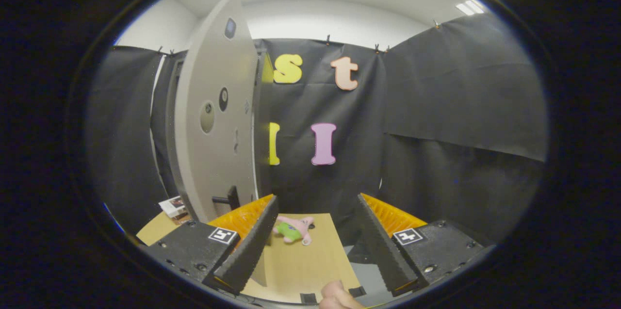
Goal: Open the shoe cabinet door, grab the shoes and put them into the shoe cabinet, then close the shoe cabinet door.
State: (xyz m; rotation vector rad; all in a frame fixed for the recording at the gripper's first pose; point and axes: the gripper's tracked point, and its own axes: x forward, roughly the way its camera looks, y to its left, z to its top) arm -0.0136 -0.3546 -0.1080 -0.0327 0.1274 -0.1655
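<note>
Looking forward along the two fingers, the gripper (318, 224) hangs above a light wooden table (310, 260) with its jaws spread wide and nothing between them. Just ahead, in the gap between the fingertips and closer to the left finger, lies a small pink and green plush toy (293, 229) on the tabletop. Whether this stands in for the shoes cannot be told; no ordinary shoe is visible. To the left of the fingers and a little beyond them stands the shoe cabinet door (216, 115), a tall pale grey panel seen almost edge-on, swung out toward the camera. A dark handle (227, 199) juts from its lower part, just beside the left fingertip. The door therefore appears already open, so the next step is probably the grab. The toy's long axis runs roughly across the gap, left to right, so the jaws would likely need to drop straight forward and down over it. A fingertip (337, 294) of the person holding the tool shows near the gripper's base. A small printed box (173, 206) sits on the table left of the door.
</note>
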